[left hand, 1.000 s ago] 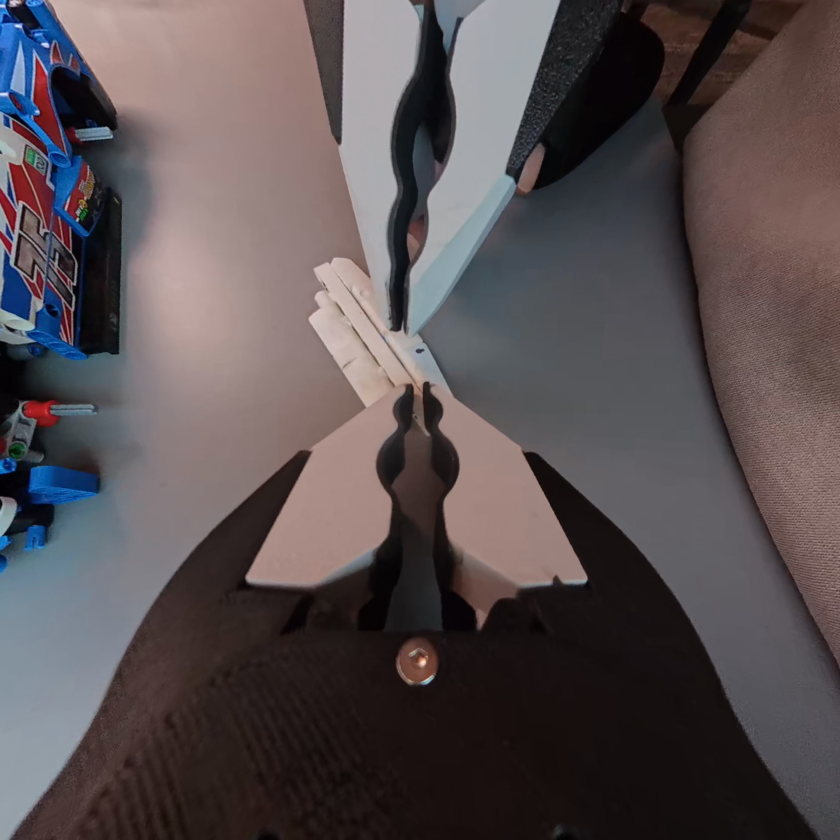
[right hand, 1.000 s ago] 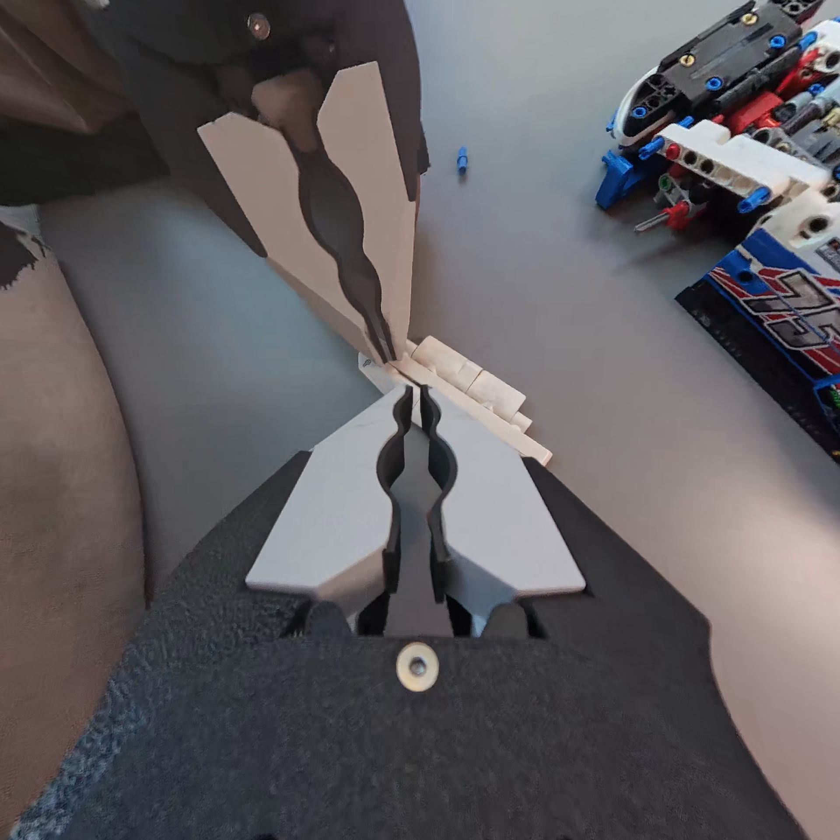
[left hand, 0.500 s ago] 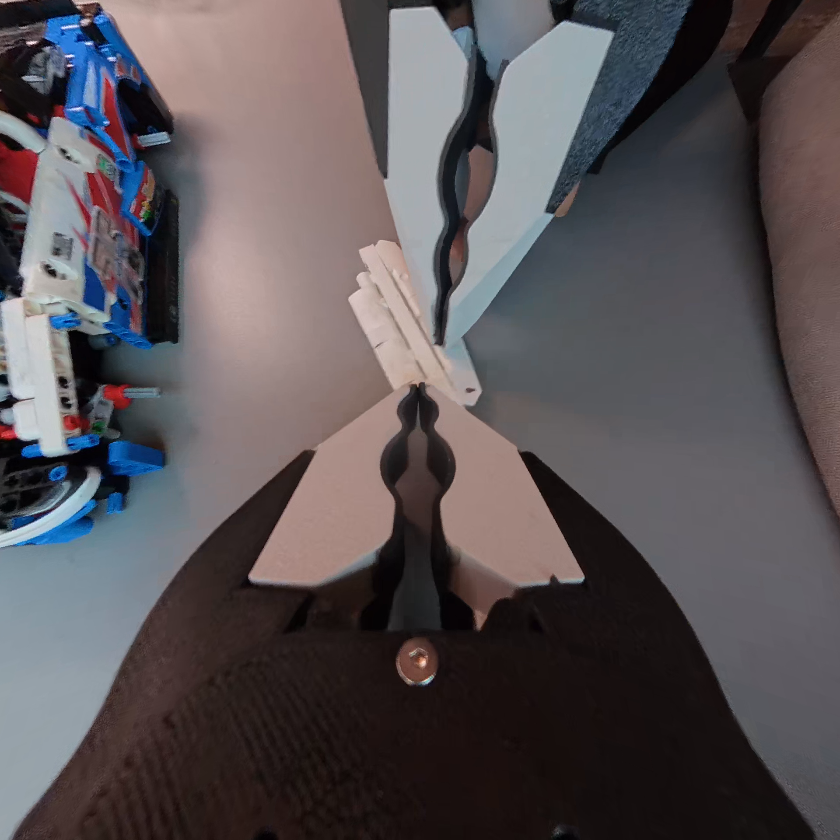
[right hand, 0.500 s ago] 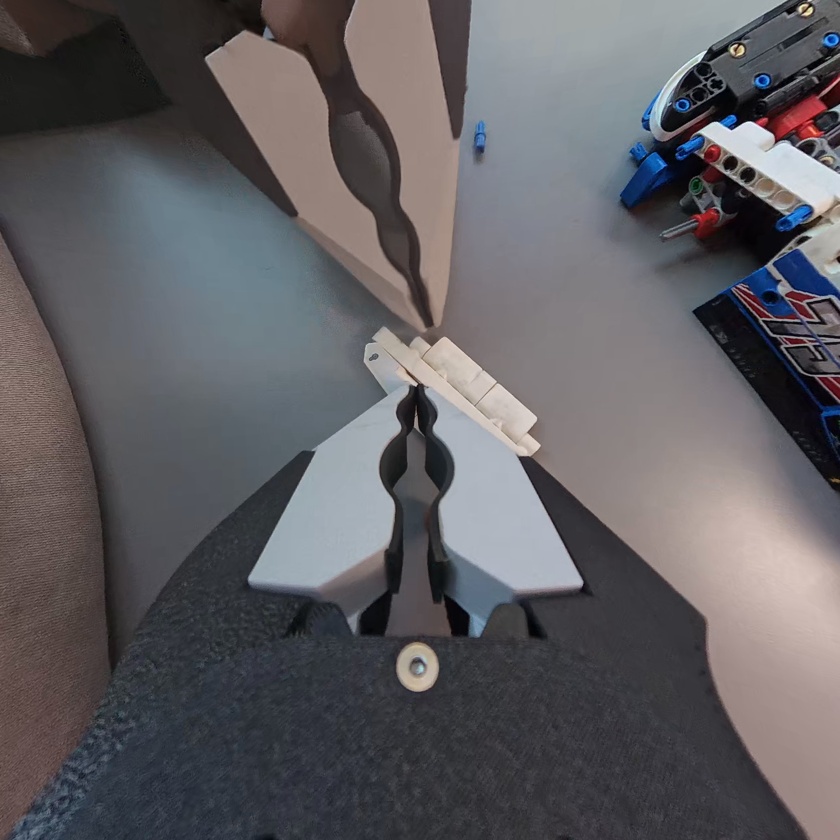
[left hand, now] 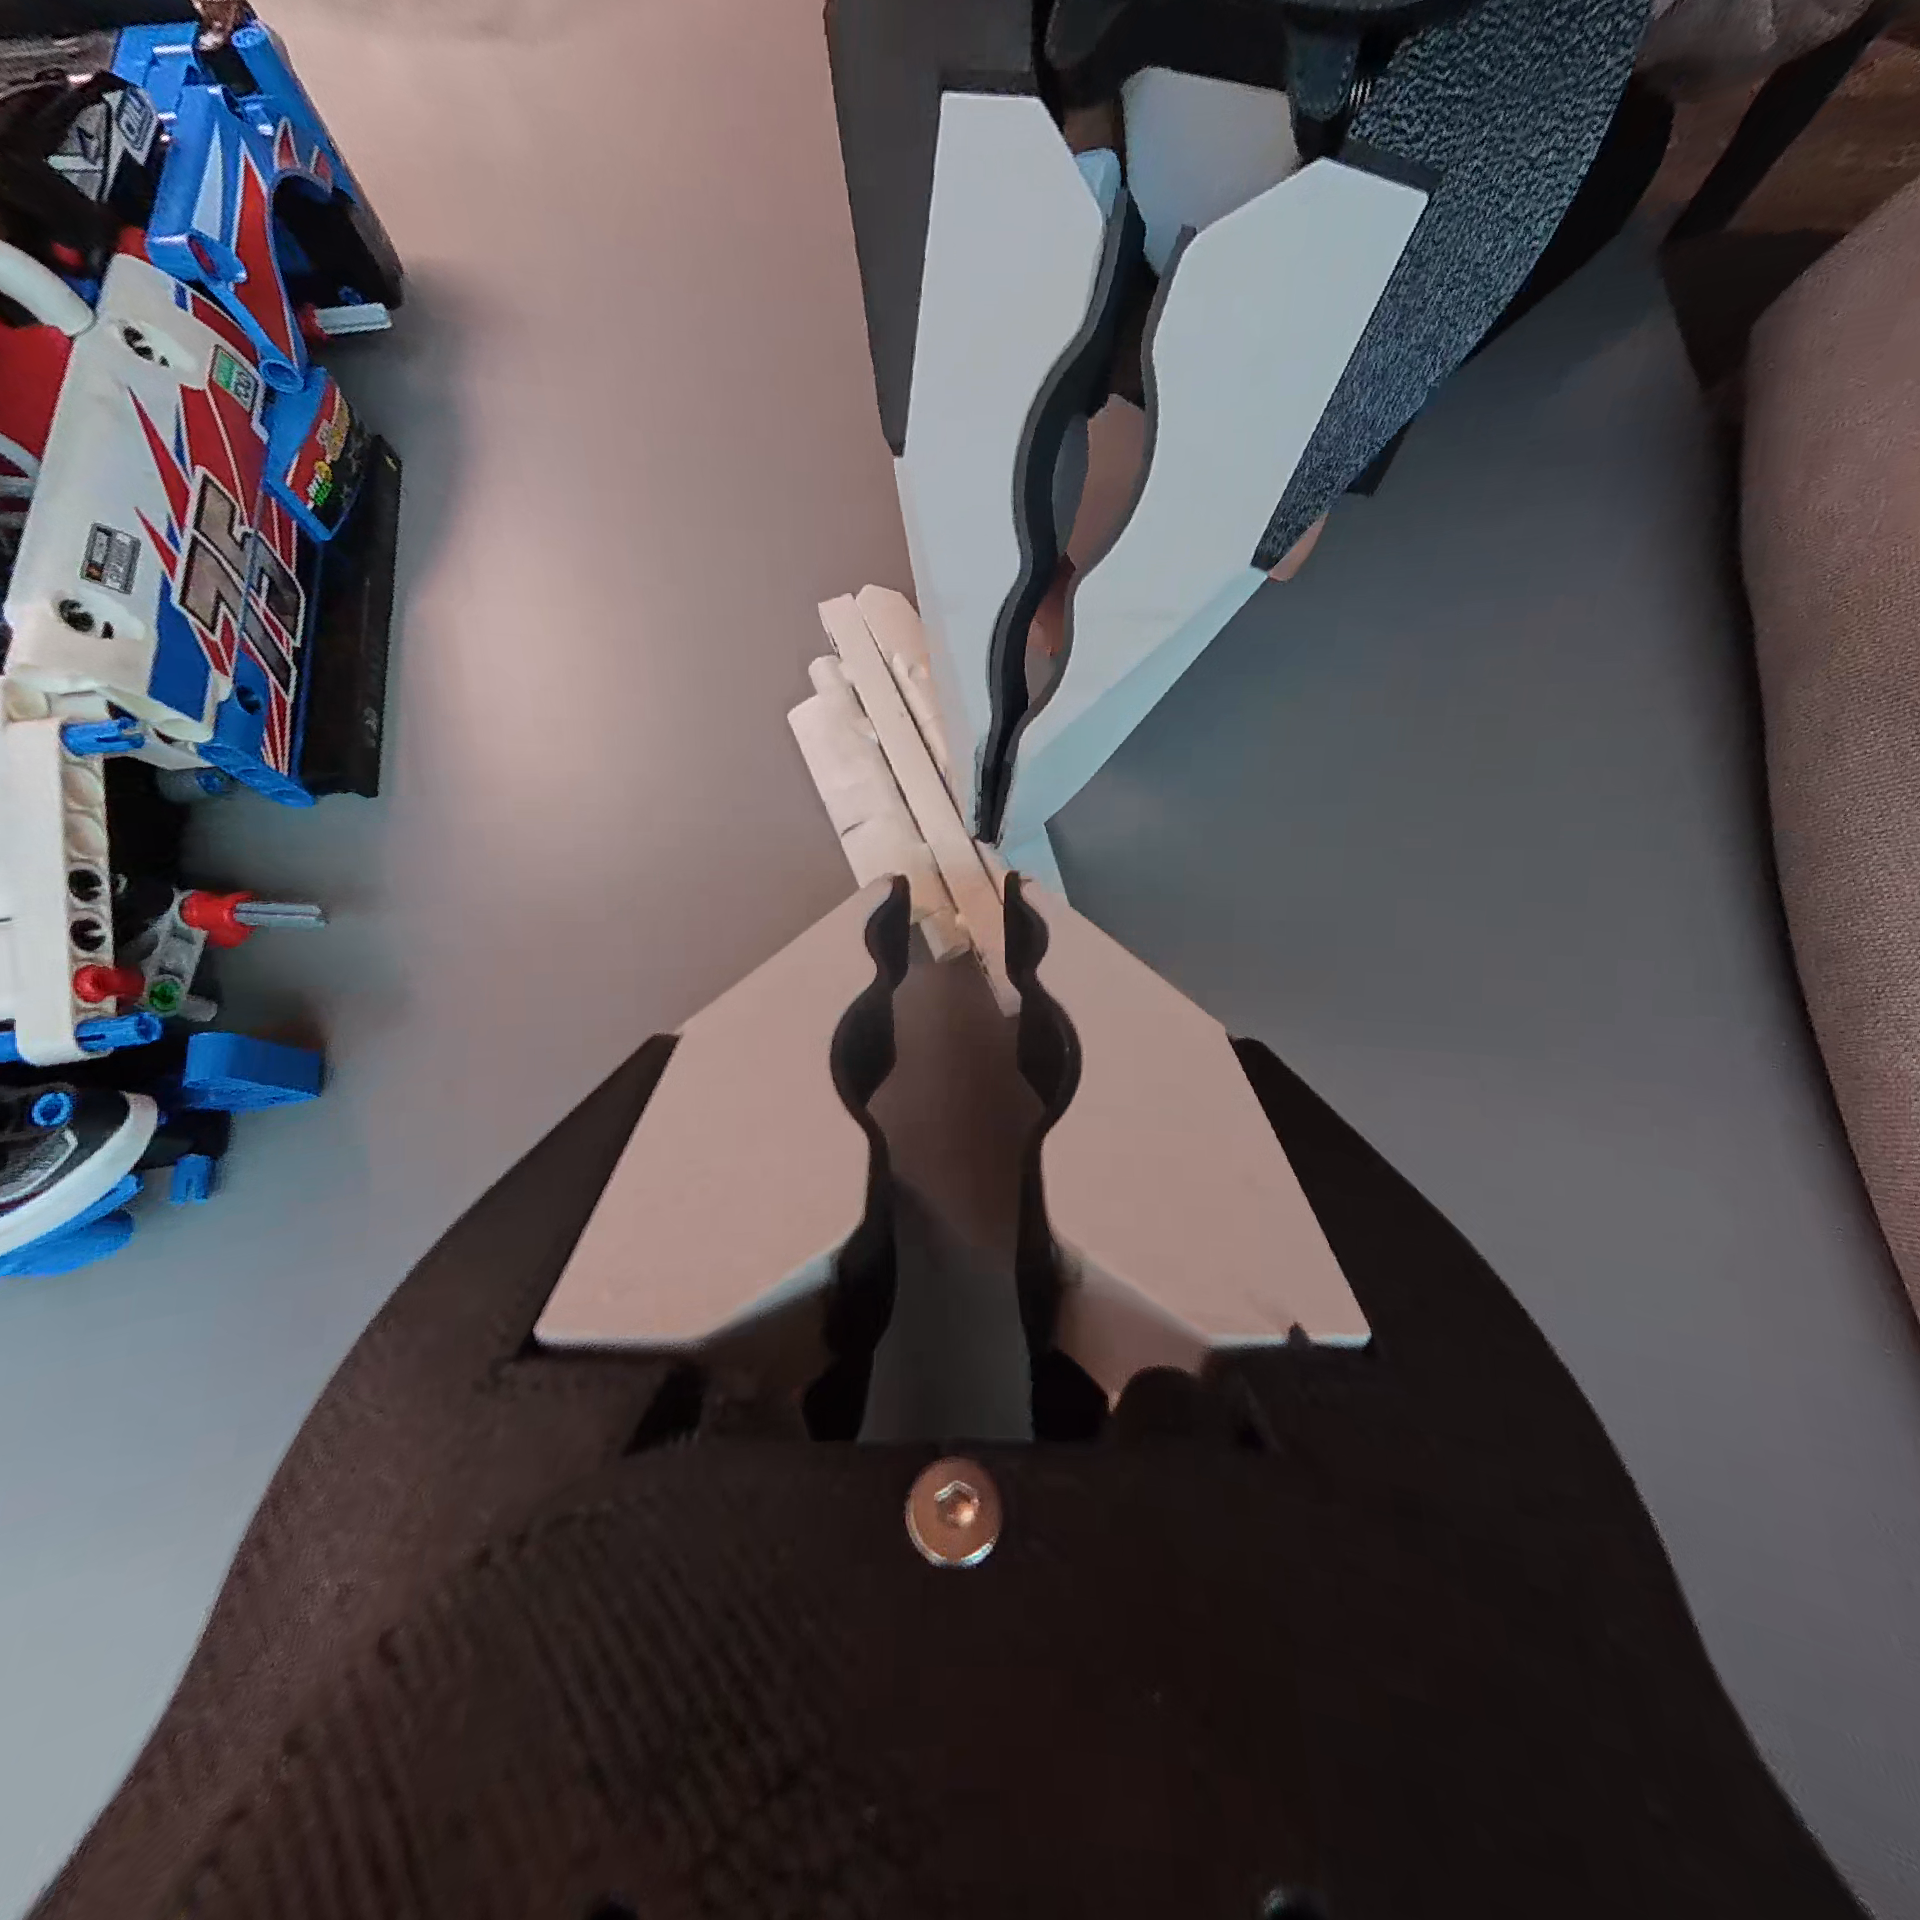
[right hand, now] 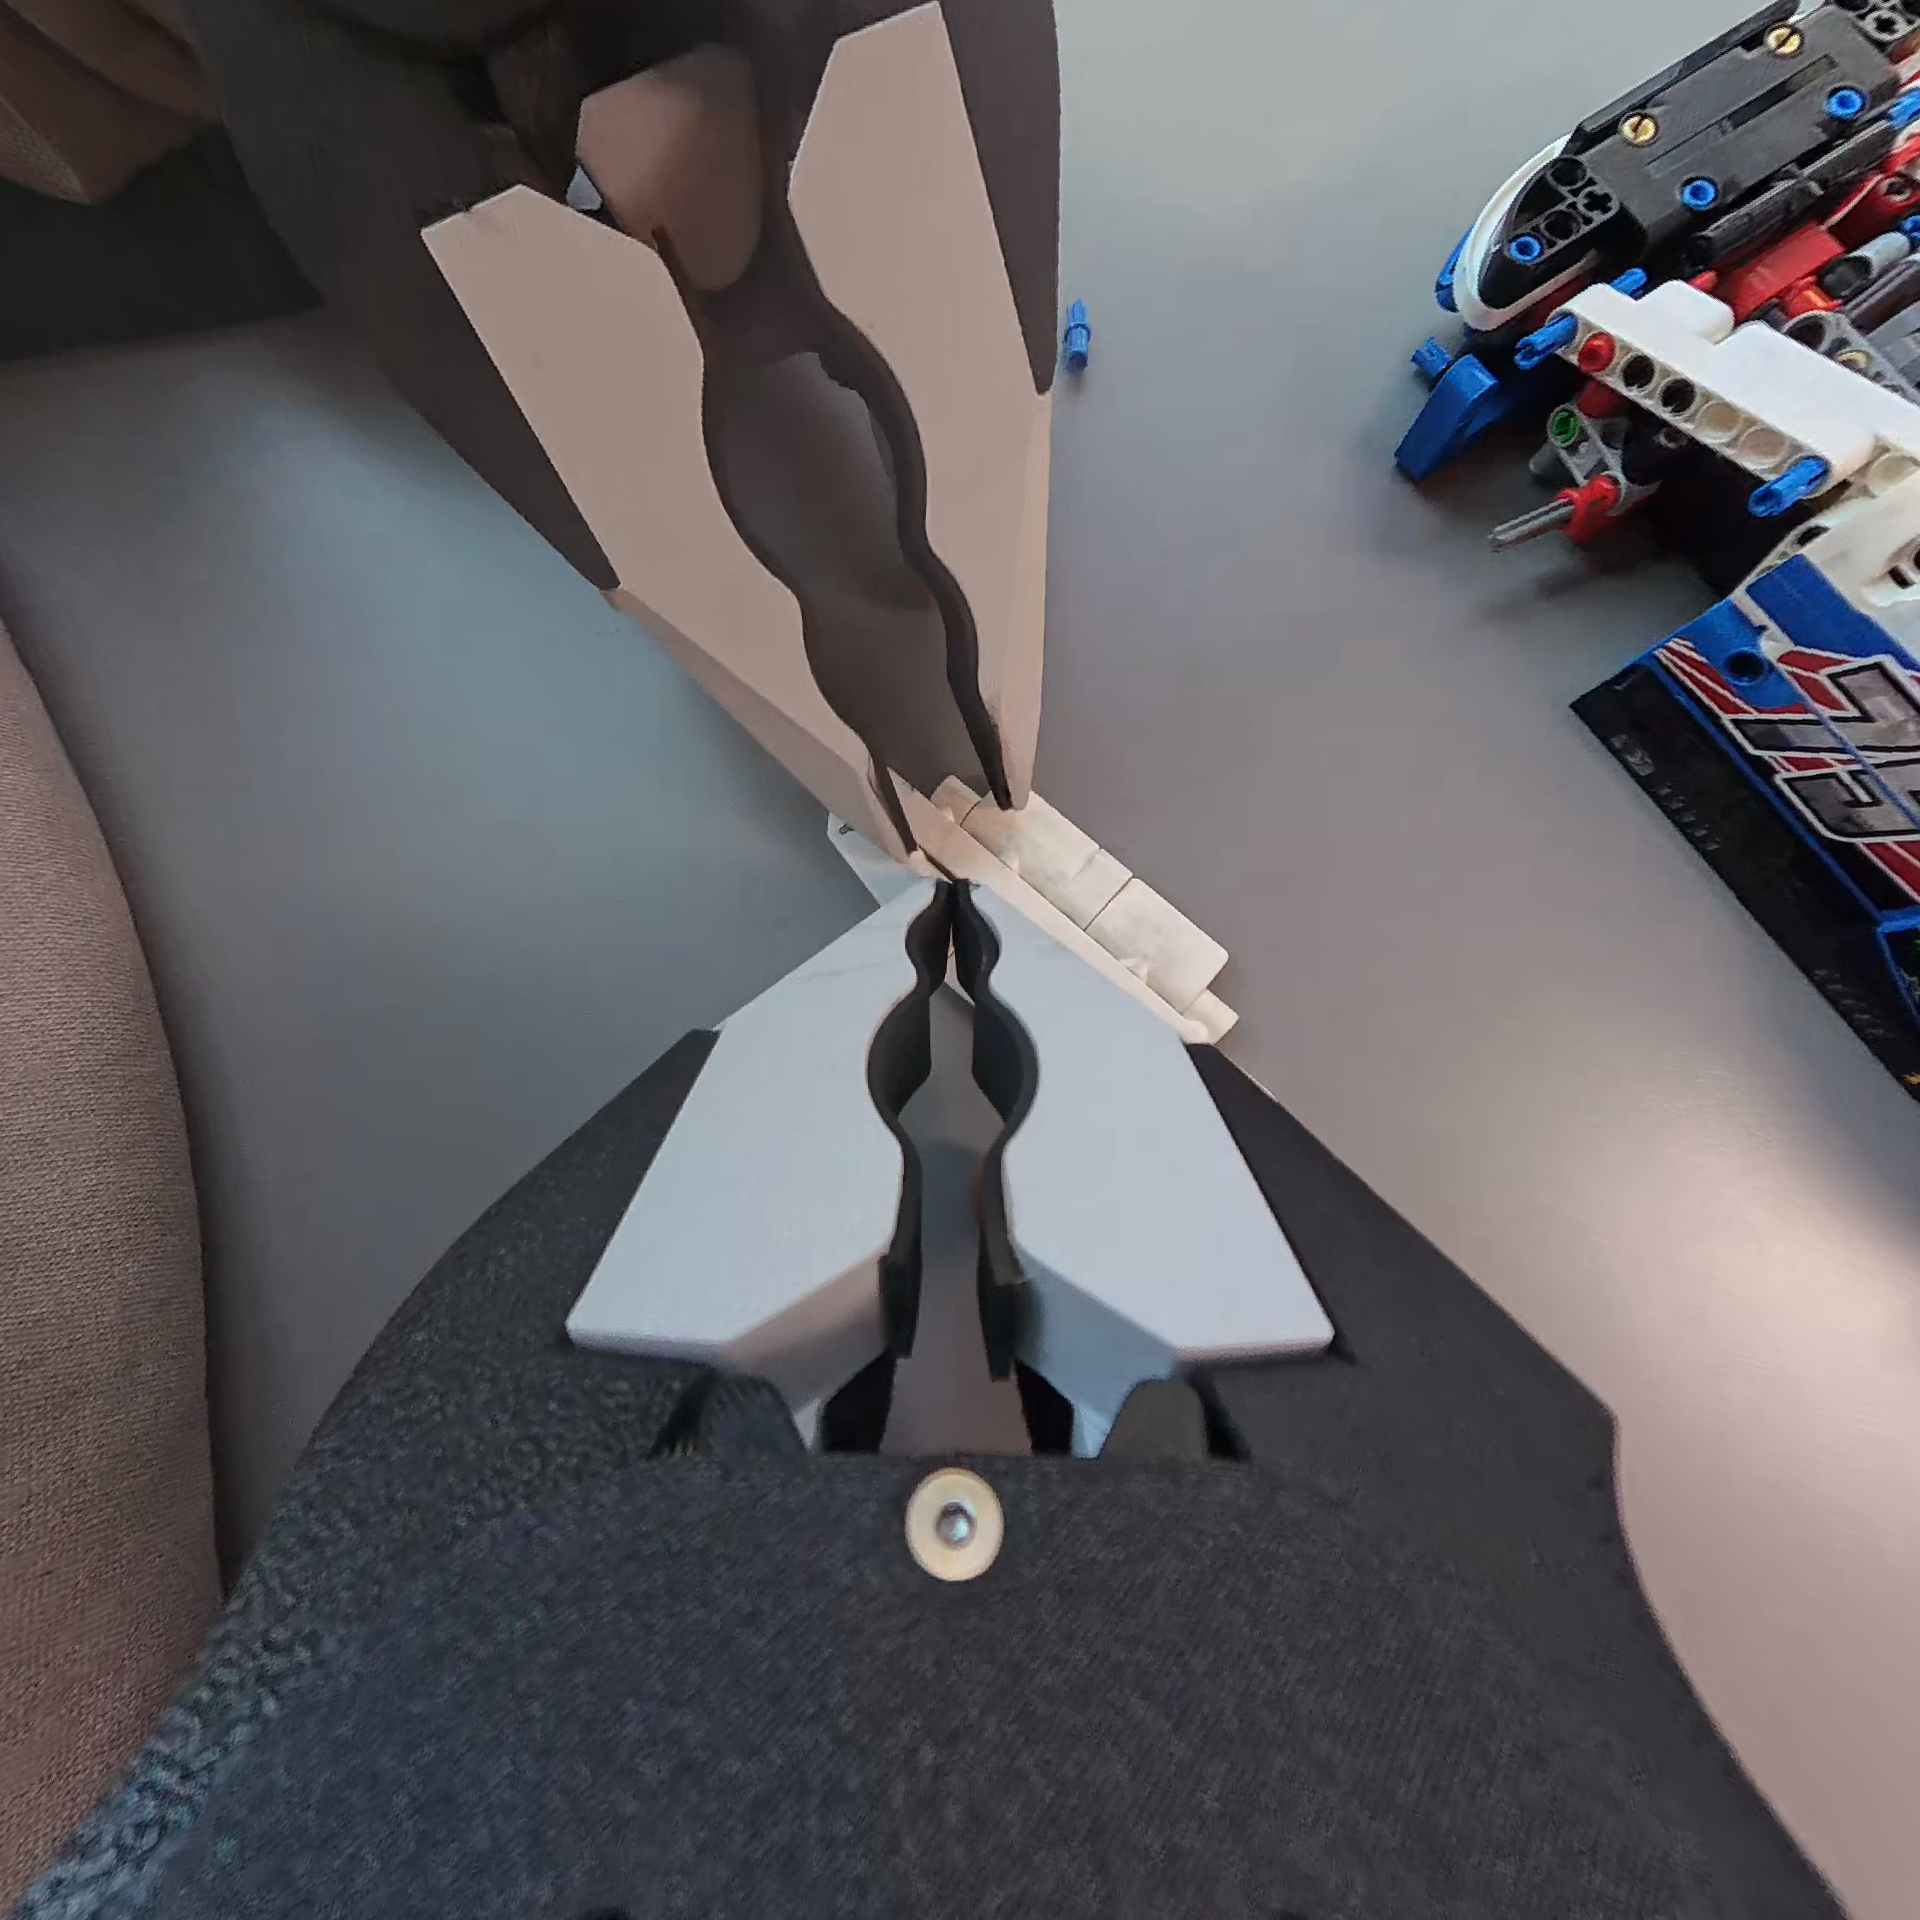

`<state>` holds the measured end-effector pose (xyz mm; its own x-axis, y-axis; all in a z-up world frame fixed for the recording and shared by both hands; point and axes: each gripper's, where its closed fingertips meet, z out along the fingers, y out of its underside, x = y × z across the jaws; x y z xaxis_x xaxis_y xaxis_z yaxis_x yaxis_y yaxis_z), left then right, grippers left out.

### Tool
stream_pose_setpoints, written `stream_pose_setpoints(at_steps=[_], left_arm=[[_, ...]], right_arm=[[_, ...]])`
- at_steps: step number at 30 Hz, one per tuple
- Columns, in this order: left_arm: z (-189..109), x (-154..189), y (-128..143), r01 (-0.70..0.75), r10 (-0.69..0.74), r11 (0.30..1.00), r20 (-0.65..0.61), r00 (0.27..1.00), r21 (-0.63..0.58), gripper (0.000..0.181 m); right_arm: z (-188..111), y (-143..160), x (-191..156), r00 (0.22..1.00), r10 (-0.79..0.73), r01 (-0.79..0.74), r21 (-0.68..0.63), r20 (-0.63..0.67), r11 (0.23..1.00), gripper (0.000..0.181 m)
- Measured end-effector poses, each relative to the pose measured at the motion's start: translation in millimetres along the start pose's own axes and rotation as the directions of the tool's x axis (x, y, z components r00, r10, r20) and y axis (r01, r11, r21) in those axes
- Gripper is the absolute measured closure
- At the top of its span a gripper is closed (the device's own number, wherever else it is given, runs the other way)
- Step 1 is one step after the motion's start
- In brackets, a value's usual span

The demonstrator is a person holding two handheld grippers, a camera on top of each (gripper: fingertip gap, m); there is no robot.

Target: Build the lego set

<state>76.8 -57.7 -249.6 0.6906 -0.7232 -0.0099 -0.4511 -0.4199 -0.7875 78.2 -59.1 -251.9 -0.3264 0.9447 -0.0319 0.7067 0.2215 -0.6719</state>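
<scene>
A white lego piece [left hand: 873,748], flat plates stacked side by side, is held above the grey table between both grippers. My left gripper [left hand: 954,899] has its jaws a little apart, clamped on the piece's near end. My right gripper [right hand: 951,896] is shut on a thin edge of the same piece [right hand: 1101,904]. In the left wrist view the right gripper [left hand: 989,826] comes down from above. In the right wrist view the left gripper [right hand: 948,816] comes down from above, its tips on either side of the piece.
A partly built blue, red and white lego car [left hand: 156,520] lies at the left, and shows at the upper right in the right wrist view [right hand: 1714,312]. A small blue pin [right hand: 1076,335] lies on the table. A brown cushion [left hand: 1829,727] borders the table. My two grippers' fingertips are within a few centimetres of each other.
My left gripper let go of the white piece, then opened and now holds its thicker end. My right gripper kept its hold throughout. Both moved slightly nearer the car.
</scene>
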Motion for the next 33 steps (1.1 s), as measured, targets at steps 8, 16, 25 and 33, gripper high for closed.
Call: stream_pose_setpoints(at_steps=[8,16,25,33], left_arm=[[-1.3,-3.7,0.2,-0.09,0.091,0.996,0.062,0.994,-0.021,0.168],[3.0,3.3,-1.3,-0.055,0.055,0.998,0.023,0.998,-0.013,0.156],[-2.6,-2.1,3.0,0.036,-0.036,0.999,-0.023,0.999,0.004,0.159],[-9.2,-0.8,7.1,-0.062,0.062,0.998,-0.024,0.998,-0.016,0.156]], right_arm=[[0.2,-0.3,0.2,1.0,-0.001,0.001,0.009,-0.006,1.0,0.181],[0.0,-0.3,0.4,1.0,-0.009,0.009,0.019,-0.014,1.0,0.181],[-0.3,0.0,0.4,1.0,-0.01,0.01,0.029,-0.009,1.0,0.181],[-0.5,0.1,0.2,1.0,-0.008,0.008,0.032,-0.003,0.999,0.181]])
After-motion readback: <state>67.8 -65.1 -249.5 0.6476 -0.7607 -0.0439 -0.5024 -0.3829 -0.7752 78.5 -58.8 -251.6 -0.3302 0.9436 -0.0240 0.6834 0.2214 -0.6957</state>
